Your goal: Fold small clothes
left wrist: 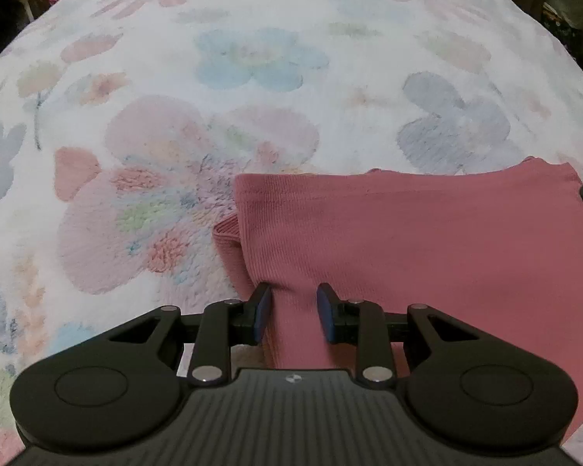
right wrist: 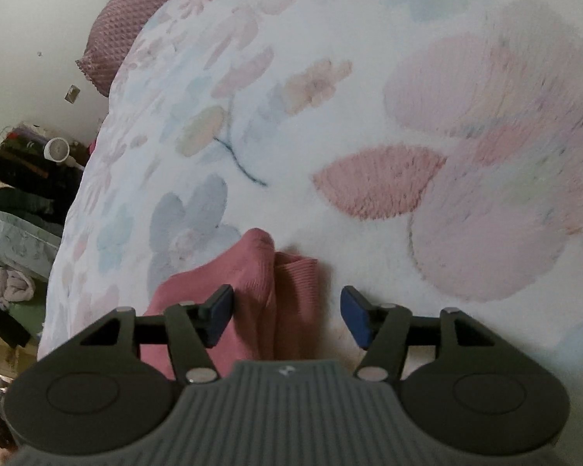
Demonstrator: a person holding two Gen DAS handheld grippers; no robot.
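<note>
One pink ribbed garment (left wrist: pixel 427 233), folded flat on floral blanket (left wrist: pixel 175 77), cuff poking out at 9 o'clock. L gripper (left wrist: pixel 294 312) & R gripper (right wrist: pixel 287 316) both spread, pinching nothing.

We are in a bedroom of a home. We see a bed with a fluffy flower-pattern blanket (left wrist: pixel 252 89), a pink pillow (right wrist: pixel 116 35) at the white wall, a small white fan (right wrist: pixel 56 149), and piled clothes (right wrist: pixel 15 178) beside the bed.
</note>
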